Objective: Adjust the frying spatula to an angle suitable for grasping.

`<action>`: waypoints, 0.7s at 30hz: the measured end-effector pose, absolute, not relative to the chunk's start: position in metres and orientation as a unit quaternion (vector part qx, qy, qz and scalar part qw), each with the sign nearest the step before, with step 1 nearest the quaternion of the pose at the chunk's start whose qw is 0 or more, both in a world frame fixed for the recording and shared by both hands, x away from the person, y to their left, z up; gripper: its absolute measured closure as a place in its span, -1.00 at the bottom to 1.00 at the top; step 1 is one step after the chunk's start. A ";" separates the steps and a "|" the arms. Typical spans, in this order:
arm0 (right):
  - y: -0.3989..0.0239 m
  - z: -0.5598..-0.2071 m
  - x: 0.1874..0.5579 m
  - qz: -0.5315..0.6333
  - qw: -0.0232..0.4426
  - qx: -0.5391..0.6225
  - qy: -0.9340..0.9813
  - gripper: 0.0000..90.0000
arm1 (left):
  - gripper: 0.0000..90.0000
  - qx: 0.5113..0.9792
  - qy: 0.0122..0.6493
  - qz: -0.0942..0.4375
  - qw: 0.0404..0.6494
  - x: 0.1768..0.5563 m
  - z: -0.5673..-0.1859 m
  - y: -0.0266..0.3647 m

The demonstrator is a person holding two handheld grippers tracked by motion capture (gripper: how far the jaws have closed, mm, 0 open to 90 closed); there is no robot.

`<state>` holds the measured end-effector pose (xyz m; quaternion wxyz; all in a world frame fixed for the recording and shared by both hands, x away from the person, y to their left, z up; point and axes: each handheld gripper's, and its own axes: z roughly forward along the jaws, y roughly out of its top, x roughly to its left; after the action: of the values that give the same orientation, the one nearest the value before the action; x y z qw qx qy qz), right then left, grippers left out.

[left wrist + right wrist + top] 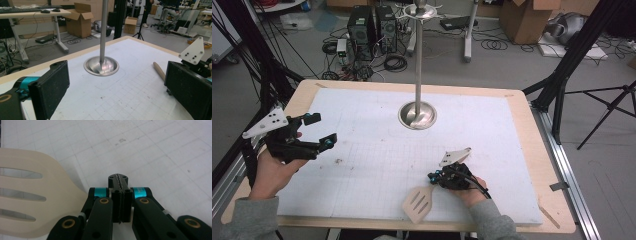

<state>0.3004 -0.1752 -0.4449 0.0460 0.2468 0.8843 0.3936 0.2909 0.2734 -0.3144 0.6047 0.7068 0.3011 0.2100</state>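
Setup: spatula (418, 202) lies flat on mat (492, 130) at 6 o'clock, near the front edge, blade toward 7 o'clock, neck running under the right gripper (432, 176). In the left gripper view a round wooden handle end pokes out beside that gripper

Right gripper: jaws pressed together, nothing seen between them in the right gripper view; blade sits at 9 o'clock of the tips there, just beside and lower. Left gripper (323, 130): jaws wide, empty, held above the mat at 9 o'clock, well apart from the spatula

Stand (418, 75): upright, base at 12 o'clock of mat centre

Risks, as judged:
- shut jaws cannot take the handle; pushing down as they are would skid the spatula toward the front edge and off the table (539, 150)
- the handle is round and the jaws are narrow; a grip close to the blade leaves the far end heavy, so it may swivel in the pads when lifted
- a long spatula carried toward the stand may clip the pole and rock it

Count:
- spatula: 1, with 3 slots
- stand: 1
- grippers: 2
- mat: 1
- table: 1
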 end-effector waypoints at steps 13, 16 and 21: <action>-0.189 -0.444 0.297 0.421 0.059 0.254 0.869 1.00 | -0.85 0.710 0.297 0.210 0.603 0.293 -0.314 0.269; -0.197 -0.435 0.297 0.437 0.072 0.256 0.859 1.00 | -0.85 0.707 0.298 0.211 0.605 0.294 -0.314 0.269; -0.217 -0.425 0.297 0.442 0.095 0.267 0.851 1.00 | -0.85 0.706 0.291 0.210 0.611 0.295 -0.312 0.268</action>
<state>0.2971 -0.2170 -0.4249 0.0947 0.2674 0.8507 0.4425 0.2948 0.2680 -0.3123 0.6107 0.7060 0.2908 0.2101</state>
